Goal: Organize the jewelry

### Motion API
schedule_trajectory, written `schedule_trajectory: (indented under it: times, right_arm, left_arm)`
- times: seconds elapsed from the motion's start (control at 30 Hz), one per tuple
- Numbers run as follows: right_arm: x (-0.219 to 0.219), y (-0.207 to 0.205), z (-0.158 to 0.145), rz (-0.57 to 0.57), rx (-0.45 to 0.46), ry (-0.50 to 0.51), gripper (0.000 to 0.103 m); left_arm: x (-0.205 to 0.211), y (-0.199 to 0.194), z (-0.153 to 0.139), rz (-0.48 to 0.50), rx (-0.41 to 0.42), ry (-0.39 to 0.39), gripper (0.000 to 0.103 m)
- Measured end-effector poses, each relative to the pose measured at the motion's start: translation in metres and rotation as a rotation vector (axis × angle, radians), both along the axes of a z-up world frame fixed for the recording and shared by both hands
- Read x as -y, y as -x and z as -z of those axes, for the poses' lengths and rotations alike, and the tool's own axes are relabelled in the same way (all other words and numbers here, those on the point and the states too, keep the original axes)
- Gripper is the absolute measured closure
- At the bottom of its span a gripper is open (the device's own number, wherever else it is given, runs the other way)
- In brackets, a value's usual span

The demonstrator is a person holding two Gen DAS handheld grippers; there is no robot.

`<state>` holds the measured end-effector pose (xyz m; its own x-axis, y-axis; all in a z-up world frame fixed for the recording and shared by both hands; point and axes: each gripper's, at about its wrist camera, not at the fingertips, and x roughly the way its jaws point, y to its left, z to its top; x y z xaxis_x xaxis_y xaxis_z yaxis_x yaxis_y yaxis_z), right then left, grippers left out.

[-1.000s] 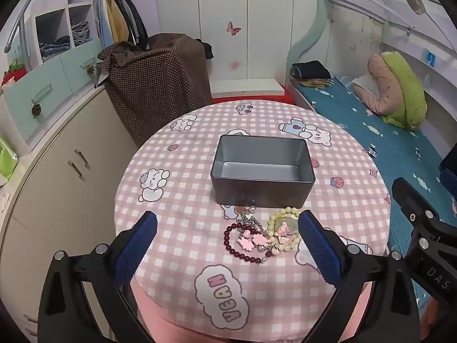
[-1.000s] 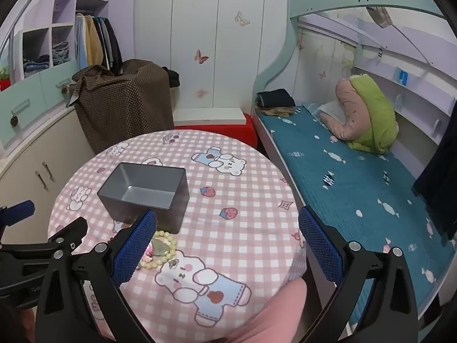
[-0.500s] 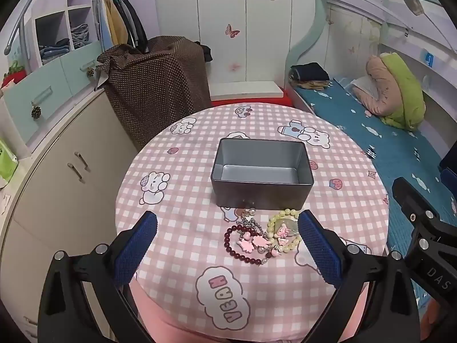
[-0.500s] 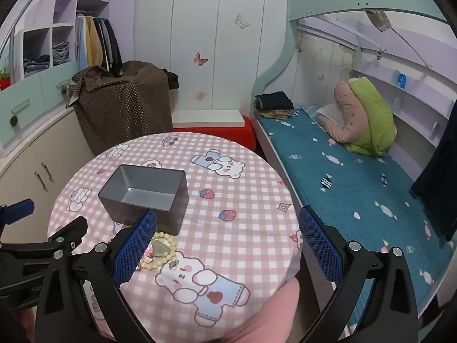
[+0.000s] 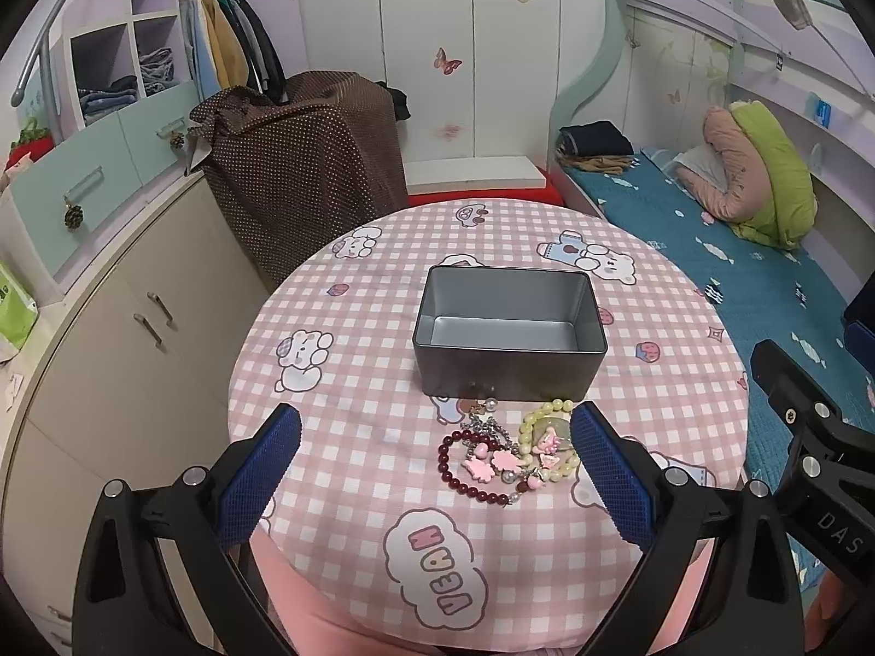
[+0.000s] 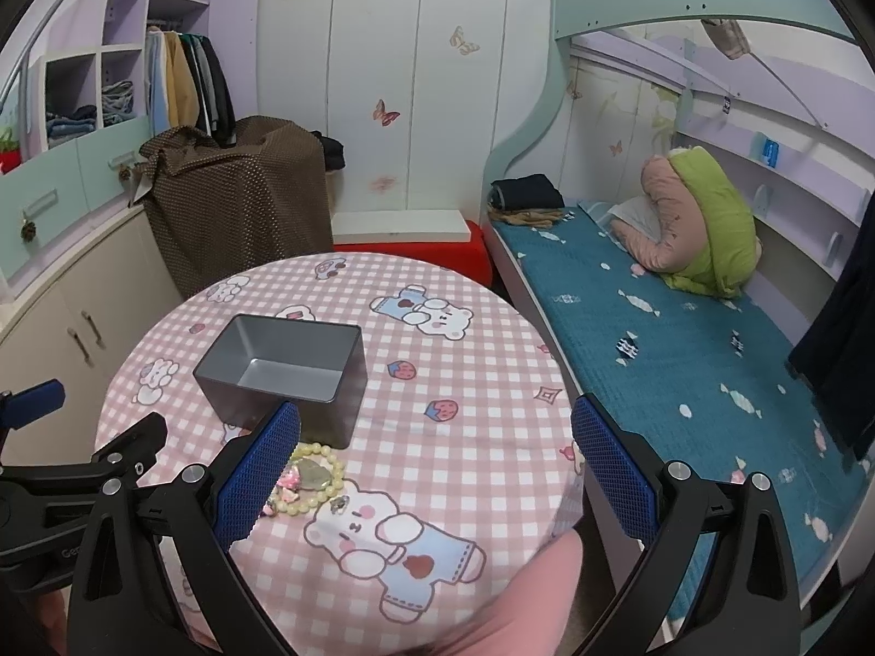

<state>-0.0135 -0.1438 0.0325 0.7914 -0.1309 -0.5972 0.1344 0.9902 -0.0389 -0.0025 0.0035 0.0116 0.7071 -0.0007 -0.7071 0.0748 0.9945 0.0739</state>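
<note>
Round table [image 5: 350, 382] w/ pink checked cloth, bear prints; "YEAH" bubble [image 5: 435, 557] read at the near edge. Far rim is seen in full, near rim cut off by the frame and the gripper bodies. Blue bed [image 6: 683, 339] is set just beside the table on the right; cabinet [image 5: 126, 328] on the left, a gap between.

Grey tin box [image 5: 508, 322] is placed mid-table, lid off, nothing seen inside. Bare cloth is left on all sides of it.

Jewelry pile is found just in front of the box's near wall: dark red bead bracelet [image 5: 465, 470], pale yellow bead bracelet [image 5: 547, 437], pink charms [image 5: 489, 459] tangled between — chain links hard to separate. In the right wrist view most of the pile is hidden behind the left finger.

Left gripper [image 5: 435, 470]: jaws spread wide, nothing held, pile between the tips. Right gripper [image 6: 435, 464]: jaws wide apart too, nothing held, over the table's right half. "DAS" partly read on its body in the left view — rest cut off.
</note>
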Motion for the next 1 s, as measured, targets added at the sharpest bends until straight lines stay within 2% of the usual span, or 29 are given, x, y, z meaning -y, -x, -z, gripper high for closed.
schedule_trajectory:
  times: [1.0]
  right_arm:
    - [-0.014,-0.002,0.007,-0.012,-0.019,-0.011,0.006]
  left_arm:
    - [-0.015,0.003,0.004,-0.004,-0.004,0.006,0.008]
